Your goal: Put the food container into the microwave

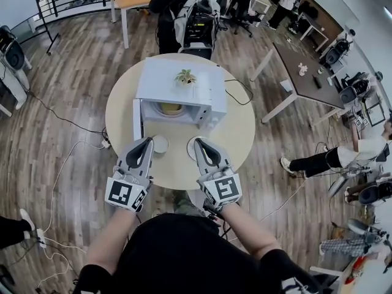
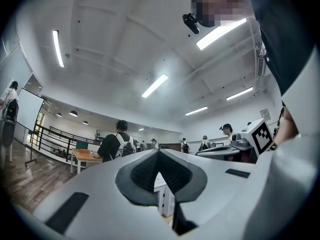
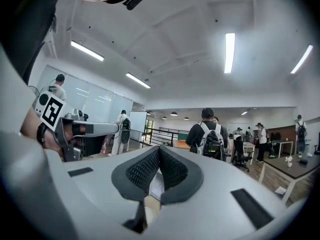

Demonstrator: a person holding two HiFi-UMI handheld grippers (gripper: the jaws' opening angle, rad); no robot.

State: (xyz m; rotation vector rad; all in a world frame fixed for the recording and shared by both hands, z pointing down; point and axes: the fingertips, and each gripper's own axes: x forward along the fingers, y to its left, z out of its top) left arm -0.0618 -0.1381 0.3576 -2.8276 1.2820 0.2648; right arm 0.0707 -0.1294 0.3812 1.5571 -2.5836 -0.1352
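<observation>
In the head view, a white microwave [image 1: 184,90] stands open on the round tabletop [image 1: 239,133], and a yellowish food container [image 1: 170,108] sits inside its cavity. Two round white dishes [image 1: 161,144] lie in front, near the tips of the left hand-held gripper [image 1: 149,140] and the right hand-held gripper [image 1: 198,141].

In the left gripper view, the jaws are clenched together on nothing.

In the right gripper view, the jaws likewise meet, empty.

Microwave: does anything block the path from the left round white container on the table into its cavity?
Nothing stands between the container and the microwave; its door is open, swung leftward. A yellowish item sits inside, though.
</observation>
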